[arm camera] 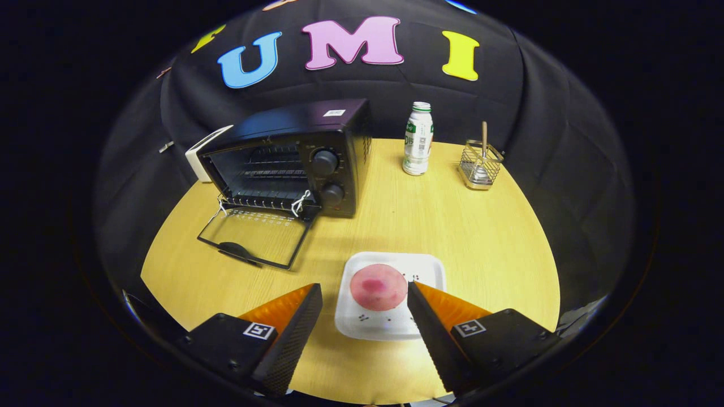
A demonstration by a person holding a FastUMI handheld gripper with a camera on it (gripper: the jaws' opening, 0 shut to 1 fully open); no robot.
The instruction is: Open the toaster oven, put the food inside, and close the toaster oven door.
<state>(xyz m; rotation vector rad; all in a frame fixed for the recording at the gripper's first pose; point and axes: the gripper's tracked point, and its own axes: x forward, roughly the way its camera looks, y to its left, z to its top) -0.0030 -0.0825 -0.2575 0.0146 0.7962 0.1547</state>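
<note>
The claw (365,299) is spread wide, holding nothing. The round pink food (378,286) sits on a white tray (396,328) on the worktop (452,215), right between the fingertips. The oven (294,158), door (251,236) already down, waits ahead and to the left.

The yellow wooden counter (452,226) carries a toaster oven (294,158) far left, a bottle (418,138), a wire holder (479,165), and a near tray (390,294).
</note>
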